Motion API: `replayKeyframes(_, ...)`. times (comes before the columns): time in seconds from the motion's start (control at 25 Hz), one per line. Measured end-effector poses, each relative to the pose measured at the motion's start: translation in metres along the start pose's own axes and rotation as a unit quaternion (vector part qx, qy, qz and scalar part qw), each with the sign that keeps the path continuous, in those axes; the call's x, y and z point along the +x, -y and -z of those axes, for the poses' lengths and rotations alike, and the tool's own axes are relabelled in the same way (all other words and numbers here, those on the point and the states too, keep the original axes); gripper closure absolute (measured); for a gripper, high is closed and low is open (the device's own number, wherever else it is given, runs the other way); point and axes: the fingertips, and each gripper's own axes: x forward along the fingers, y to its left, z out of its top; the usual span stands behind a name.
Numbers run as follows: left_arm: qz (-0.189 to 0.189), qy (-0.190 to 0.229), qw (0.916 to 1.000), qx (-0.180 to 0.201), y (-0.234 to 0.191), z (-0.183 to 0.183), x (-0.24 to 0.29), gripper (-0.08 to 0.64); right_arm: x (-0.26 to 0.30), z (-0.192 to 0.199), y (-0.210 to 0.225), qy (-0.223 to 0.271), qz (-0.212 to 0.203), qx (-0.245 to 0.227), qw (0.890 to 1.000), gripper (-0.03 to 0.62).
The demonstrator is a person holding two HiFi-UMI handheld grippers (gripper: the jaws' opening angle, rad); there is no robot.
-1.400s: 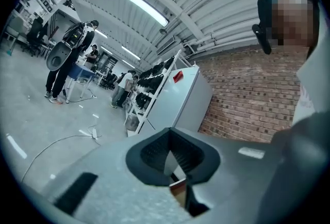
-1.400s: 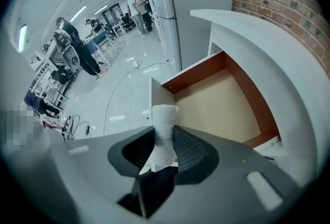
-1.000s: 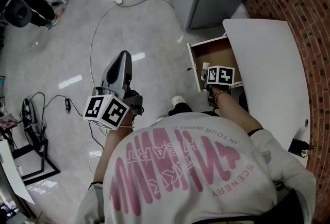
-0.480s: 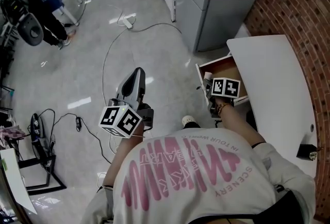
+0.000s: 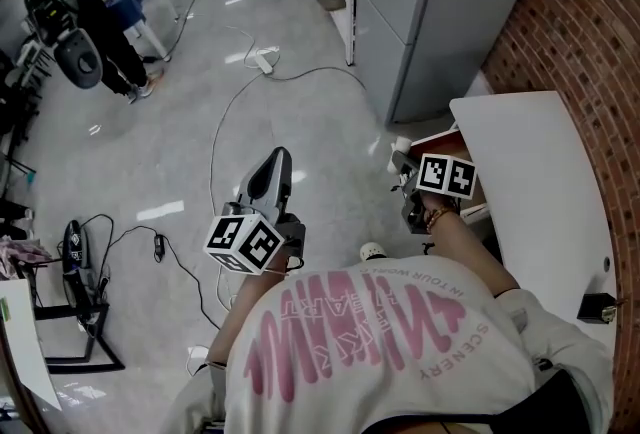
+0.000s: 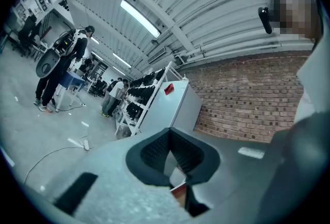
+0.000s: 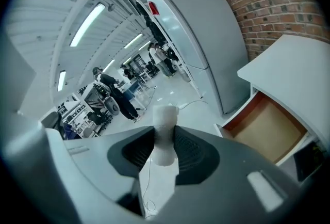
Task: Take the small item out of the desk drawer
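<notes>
I have the small item (image 7: 166, 114), a white, rounded piece, pinched upright in my right gripper (image 7: 165, 140). The fingers press on its lower half and its top stands clear above them. It is out of the drawer (image 7: 264, 127). The open tray has a brown bottom and is bare as far as I can see. It lies down to the right of the item, tucked under the white worktop (image 7: 296, 60). My left gripper (image 6: 170, 132) hangs idle over the floor (image 5: 130, 172) on the left, fingers closed on nothing.

I judge the lifting-out as good as done. What remains is to carry the item somewhere and set it down, most likely on the worktop, and perhaps to push the drawer shut. That calls for a steady squeeze, because the piece looks smooth and round and could pivot or slip between the pads if I swing it fast.

The worktop's lip overhangs the drawer, so a move to the right must go up and over it, not under. The drawer's front wall juts out toward me. The grey cabinet (image 7: 198, 27) stands just past the worktop's far end. To the left there is open floor with only a cable (image 5: 213, 162) trailing across it, so there is plenty of room that way.
</notes>
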Motion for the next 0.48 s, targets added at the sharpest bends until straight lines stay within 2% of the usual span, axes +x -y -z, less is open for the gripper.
replayKeyframes(0.48, -0.026, -0.007, 0.9996, 0.004, -0.016, 0.000, -0.019, 0.555, -0.016, -0.035, -0.087, 0.068, -0.080, -0.015, 0.994, 0.462)
